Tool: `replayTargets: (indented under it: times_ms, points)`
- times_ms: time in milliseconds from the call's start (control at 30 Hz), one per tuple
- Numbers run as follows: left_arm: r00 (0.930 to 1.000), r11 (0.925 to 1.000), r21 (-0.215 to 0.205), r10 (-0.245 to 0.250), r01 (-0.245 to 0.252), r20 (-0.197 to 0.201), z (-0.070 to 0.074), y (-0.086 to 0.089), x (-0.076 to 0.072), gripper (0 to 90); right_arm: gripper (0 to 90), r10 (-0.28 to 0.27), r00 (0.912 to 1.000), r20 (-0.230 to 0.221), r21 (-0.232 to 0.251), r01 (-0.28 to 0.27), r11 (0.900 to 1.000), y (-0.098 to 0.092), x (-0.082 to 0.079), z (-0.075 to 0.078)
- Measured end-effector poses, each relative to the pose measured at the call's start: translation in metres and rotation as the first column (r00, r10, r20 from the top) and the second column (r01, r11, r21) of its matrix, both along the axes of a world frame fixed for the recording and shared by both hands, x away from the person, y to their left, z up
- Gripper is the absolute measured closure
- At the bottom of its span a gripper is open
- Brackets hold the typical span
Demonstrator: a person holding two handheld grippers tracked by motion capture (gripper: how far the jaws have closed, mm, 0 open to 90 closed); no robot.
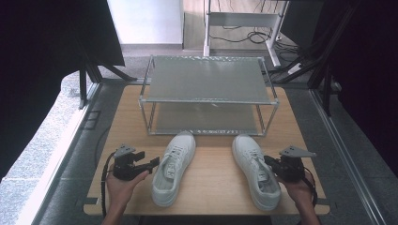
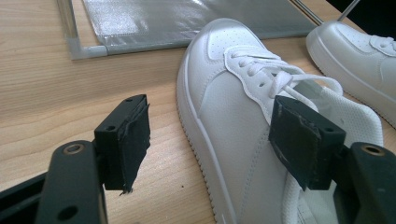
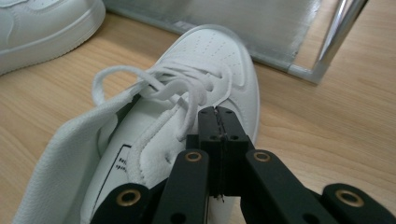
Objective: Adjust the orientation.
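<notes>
Two white lace-up sneakers lie on the wooden table, toes pointing at a metal rack. My left gripper rests just left of the left sneaker, its jaws wide open. In the left gripper view this gripper frames the left sneaker: one pad is over bare wood and the other pad is by the shoe's collar. My right gripper sits at the right side of the right sneaker. In the right gripper view the jaws of that gripper are pressed together above the right sneaker, close to its laces.
A two-shelf metal rack stands at the back of the table, its lower shelf near the shoes' toes and a chrome post close to the right shoe. The second sneaker lies at the right. Dark frames flank the table.
</notes>
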State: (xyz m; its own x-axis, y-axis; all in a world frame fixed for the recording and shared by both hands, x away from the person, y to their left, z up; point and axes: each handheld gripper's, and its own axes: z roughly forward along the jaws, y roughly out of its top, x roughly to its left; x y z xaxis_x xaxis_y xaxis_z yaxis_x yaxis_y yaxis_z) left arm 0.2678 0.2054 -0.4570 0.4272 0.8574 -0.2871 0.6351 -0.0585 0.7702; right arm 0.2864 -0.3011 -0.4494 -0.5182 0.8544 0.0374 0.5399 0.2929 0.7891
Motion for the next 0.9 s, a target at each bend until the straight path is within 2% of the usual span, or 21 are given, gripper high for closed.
replayTargets:
  times_ms: [167,267,300,333,400,433,467,500,600,667,700,733,767,800,867,900]
  points:
    - [1.0,1.0,-0.006,-0.008,0.008,0.003,0.003,0.0,-0.001,28.3,87.2,-0.036,0.9986,0.04,0.006,0.036,0.999,-0.002,-0.007,0.005]
    - [0.9998,0.9998,-0.012,-0.014,0.014,0.011,0.006,0.0,-0.002,28.1,85.9,-0.035,0.9971,0.068,0.017,0.034,0.999,-0.002,-0.017,0.013]
    - [0.9998,0.9998,-0.015,-0.014,0.014,0.014,0.007,0.0,-0.002,28.1,86.4,-0.026,0.9957,0.089,0.033,0.023,0.999,0.002,-0.026,0.019]
    - [0.9997,0.9998,-0.015,-0.015,0.016,0.017,0.008,0.0,-0.003,28.1,86.4,-0.026,0.9957,0.089,0.033,0.023,0.999,0.002,-0.026,0.019]
    - [0.9997,0.9997,-0.017,-0.015,0.016,0.019,0.009,0.0,-0.003,28.1,86.6,0.008,0.9942,0.107,0.033,-0.012,0.999,0.01,-0.036,0.026]
    - [0.9997,0.9997,-0.018,-0.015,0.015,0.019,0.009,0.0,-0.004,28.1,87.6,0.057,0.9909,0.122,0.035,-0.061,0.997,0.022,-0.05,0.029]
    - [0.9997,0.9997,-0.017,-0.015,0.015,0.018,0.009,0.001,-0.004,28.1,87.6,0.057,0.9909,0.122,0.035,-0.061,0.997,0.022,-0.05,0.029]
    - [0.9997,0.9997,-0.018,-0.015,0.015,0.018,0.009,0.001,-0.004,28.1,88.5,0.083,0.9883,0.127,0.031,-0.088,0.996,0.028,-0.058,0.03]
    - [0.9997,0.9996,-0.019,-0.018,0.019,0.015,0.008,0.0,-0.003,28.1,89.8,0.155,0.9813,0.114,0.002,-0.156,0.988,0.046,-0.076,0.025]
    - [0.9997,0.9996,-0.02,-0.022,0.022,0.012,0.008,-0.001,-0.003,28.1,90.0,0.205,0.9762,0.069,-0.045,-0.203,0.978,0.061,-0.086,0.015]
    - [0.9997,0.9996,-0.02,-0.022,0.022,0.012,0.008,-0.001,-0.003,28.1,90.0,0.205,0.9762,0.069,-0.045,-0.203,0.978,0.061,-0.086,0.015]
    - [0.9997,0.9995,-0.021,-0.023,0.023,0.013,0.008,-0.001,-0.004,28.1,90.0,0.214,0.9761,0.036,-0.069,-0.211,0.975,0.066,-0.087,0.007]
    - [0.9996,0.9995,-0.022,-0.024,0.024,0.013,0.009,-0.001,-0.004,28.1,90.0,0.214,0.9761,0.036,-0.069,-0.211,0.975,0.066,-0.087,0.007]
    - [0.9996,0.9995,-0.023,-0.023,0.023,0.014,0.009,0.0,-0.004,28.1,90.0,0.208,0.978,0.007,-0.079,-0.207,0.975,0.066,-0.087,0.001]
    - [0.9997,0.9995,-0.024,-0.02,0.02,0.014,0.009,0.001,-0.004,28.1,90.0,0.202,0.9793,0.004,-0.091,-0.201,0.975,0.066,-0.087,0.0]
    - [0.9998,0.9996,-0.021,-0.018,0.018,0.013,0.009,0.001,-0.004,28.1,90.0,0.192,0.9813,0.005,-0.118,-0.19,0.975,0.065,-0.088,-0.001]
